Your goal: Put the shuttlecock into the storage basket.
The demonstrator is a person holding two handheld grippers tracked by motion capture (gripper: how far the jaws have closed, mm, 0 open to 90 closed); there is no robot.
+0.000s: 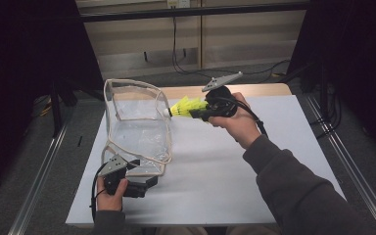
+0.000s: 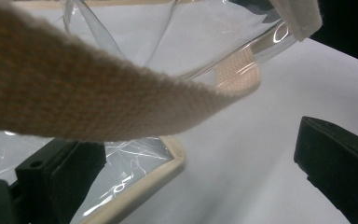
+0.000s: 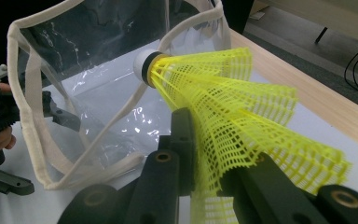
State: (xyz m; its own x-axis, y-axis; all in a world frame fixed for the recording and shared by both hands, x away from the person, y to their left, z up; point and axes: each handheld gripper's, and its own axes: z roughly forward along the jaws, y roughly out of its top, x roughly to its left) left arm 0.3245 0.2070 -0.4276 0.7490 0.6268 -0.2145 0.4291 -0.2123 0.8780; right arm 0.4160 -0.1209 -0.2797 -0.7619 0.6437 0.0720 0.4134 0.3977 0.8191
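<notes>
A yellow mesh shuttlecock [image 1: 186, 106] with a white cork tip is clamped by its skirt in my right gripper [image 1: 201, 112], which is shut on it. The cork points left at the upper rim of a clear plastic bag [image 1: 137, 122] with beige fabric trim, standing open on the table. In the right gripper view the shuttlecock [image 3: 223, 98] fans out between the black jaws of my right gripper [image 3: 214, 149], cork just before the bag's rim [image 3: 98, 93]. My left gripper [image 1: 148, 182] sits at the bag's near corner. Its jaws stand wide apart [image 2: 191, 177], the bag's trimmed corner [image 2: 140, 186] beside one jaw and a strap [image 2: 74, 93] hanging above.
A white sheet [image 1: 215, 166] covers the table, with a wooden strip [image 1: 259, 89] along the far edge. Black cables [image 1: 186, 68] run over the floor behind. Metal rails [image 1: 39, 186] flank both sides of the table.
</notes>
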